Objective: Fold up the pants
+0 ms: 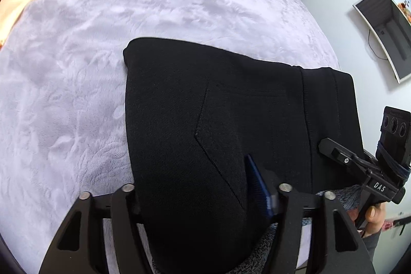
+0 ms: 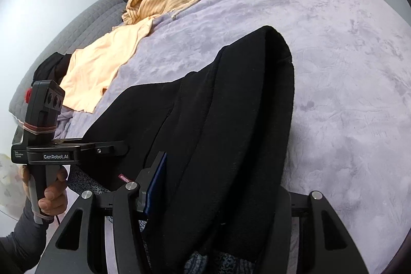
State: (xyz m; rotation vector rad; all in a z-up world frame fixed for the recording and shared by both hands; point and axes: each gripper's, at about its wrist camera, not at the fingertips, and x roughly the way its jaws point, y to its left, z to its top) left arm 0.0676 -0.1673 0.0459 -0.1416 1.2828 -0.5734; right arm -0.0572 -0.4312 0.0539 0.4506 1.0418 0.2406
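A bed [image 1: 77, 68] covered by a lavender plush blanket is shown ahead of both tools, with peach and striped garments [image 2: 102, 63] lying far ahead and to the left of the right tool. The black pants [image 1: 218, 120] are seen already folded into a compact, several-layered bundle, whose near end is gathered between the fingers of both tools while its far end rests on the blanket ahead of them; a back pocket seam and the waistband are visible on the upper layer. The left tool [image 1: 203, 194] is held partly open, its jaws filled by thick cloth, with a blue pad pressed against the fabric; the pants are judged to be gripped. The right tool [image 2: 218, 191] is likewise held partly open around the stacked layers, one blue pad being seen against the cloth, the other hidden. Each tool is carried by a person's hand [image 2: 51, 194]. The folding is judged largely complete: a final fold or placement of the bundle, followed by release and smoothing, appears to remain.
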